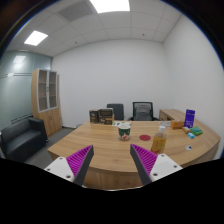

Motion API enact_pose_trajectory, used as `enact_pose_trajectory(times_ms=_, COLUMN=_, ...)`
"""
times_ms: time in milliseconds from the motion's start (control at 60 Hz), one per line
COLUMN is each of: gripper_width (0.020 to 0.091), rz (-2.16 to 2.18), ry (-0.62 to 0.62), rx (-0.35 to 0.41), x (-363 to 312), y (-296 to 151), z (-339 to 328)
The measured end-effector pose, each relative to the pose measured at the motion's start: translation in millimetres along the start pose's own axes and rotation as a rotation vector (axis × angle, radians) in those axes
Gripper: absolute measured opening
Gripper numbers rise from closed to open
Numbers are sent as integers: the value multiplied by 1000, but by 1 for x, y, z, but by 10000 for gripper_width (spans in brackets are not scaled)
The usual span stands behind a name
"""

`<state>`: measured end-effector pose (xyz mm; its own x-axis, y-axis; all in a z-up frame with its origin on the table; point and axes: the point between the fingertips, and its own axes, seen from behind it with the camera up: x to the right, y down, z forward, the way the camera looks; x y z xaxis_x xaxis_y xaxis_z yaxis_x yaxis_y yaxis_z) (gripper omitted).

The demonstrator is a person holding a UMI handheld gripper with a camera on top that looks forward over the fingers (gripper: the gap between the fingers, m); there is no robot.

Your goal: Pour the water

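Observation:
My gripper is held in the air short of a long wooden table, open, with nothing between its purple pads. A paper cup with a green and red print stands on the table beyond the fingers, slightly to the right. Further right, near the right finger, stands a bottle with orange liquid. A small red thing lies on the table between the cup and the bottle.
A purple box and a green thing sit at the table's right end. Black office chairs stand behind the table, a black sofa at the left, a wooden cabinet in the back left corner.

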<state>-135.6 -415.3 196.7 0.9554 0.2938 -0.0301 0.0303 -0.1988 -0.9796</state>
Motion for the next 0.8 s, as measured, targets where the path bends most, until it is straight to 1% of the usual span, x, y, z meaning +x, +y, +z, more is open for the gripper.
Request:
enact_pose_trajectory(times_ms=150, gripper_width=831, rz=-11, ry=48, rx=6, x=29, y=5, z=6)
enact_pose_trajectory(times_ms=367, gripper_width=830, rz=28, ry=117, rx=-30, x=103, y=27, z=37)
enact_pose_trajectory(times_ms=517, gripper_width=829, rz=35, ry=185, rx=-70, x=171, y=49, z=80)
enact_pose_trajectory(times_ms=583, gripper_width=818, rz=35, ry=213, rx=-76, x=200, y=55, z=104)
enact_pose_trajectory(times_ms=617, gripper_width=827, rz=34, ry=224, rx=-78, x=206, y=56, z=116)
enact_pose_trajectory(times_ms=667, gripper_width=829, rz=32, ry=223, rx=-80, x=225, y=59, z=138)
enact_pose_trajectory(times_ms=800, gripper_width=831, rz=56, ry=190, rx=-106, x=240, y=75, z=185)
